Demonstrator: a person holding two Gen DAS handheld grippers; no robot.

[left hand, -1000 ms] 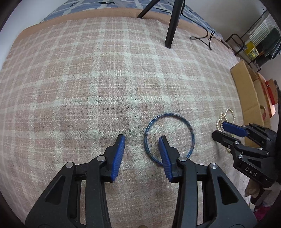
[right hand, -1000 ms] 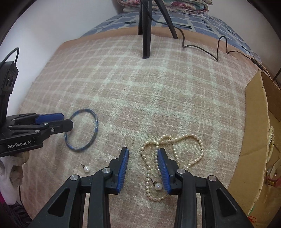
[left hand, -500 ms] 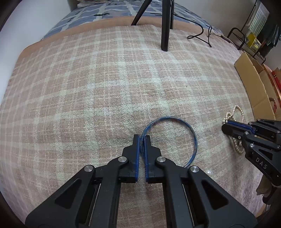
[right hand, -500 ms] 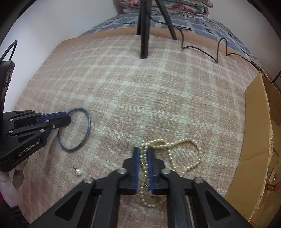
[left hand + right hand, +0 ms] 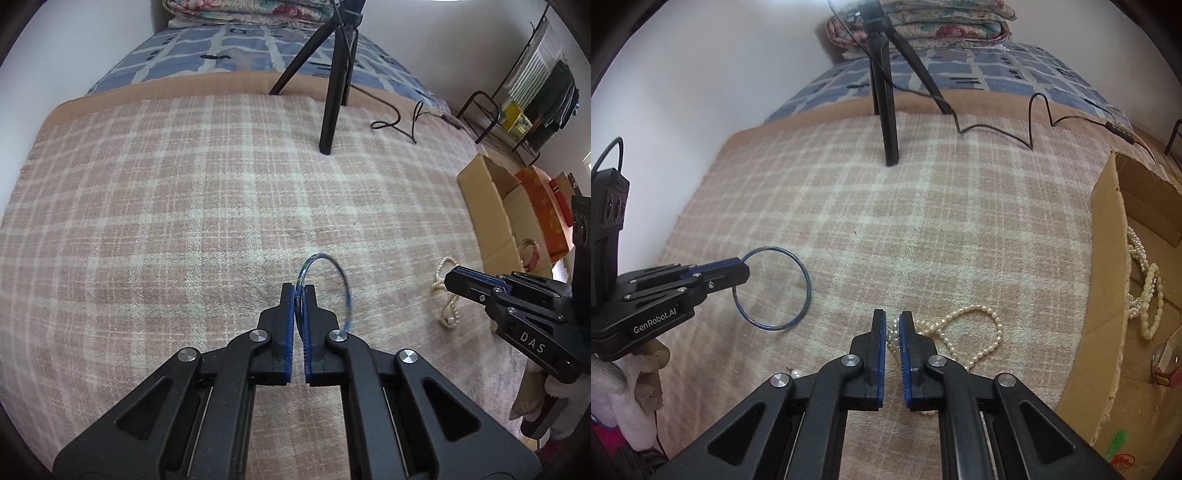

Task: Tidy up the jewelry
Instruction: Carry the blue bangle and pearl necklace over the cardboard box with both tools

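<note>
- "DAS" in white letters on the black body of the right tongs [image 5: 452, 278].
- "GenRobot.AI" in white letters on the black body of the left tongs [image 5: 740, 271].

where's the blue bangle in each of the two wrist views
Left wrist view: blue bangle at lower centre, its near rim pinched in the left gripper.
Right wrist view: at left of centre, held by that gripper entering from the left edge.
Shared landmark: the black tripod leg standing on the plaid blanket.
</note>
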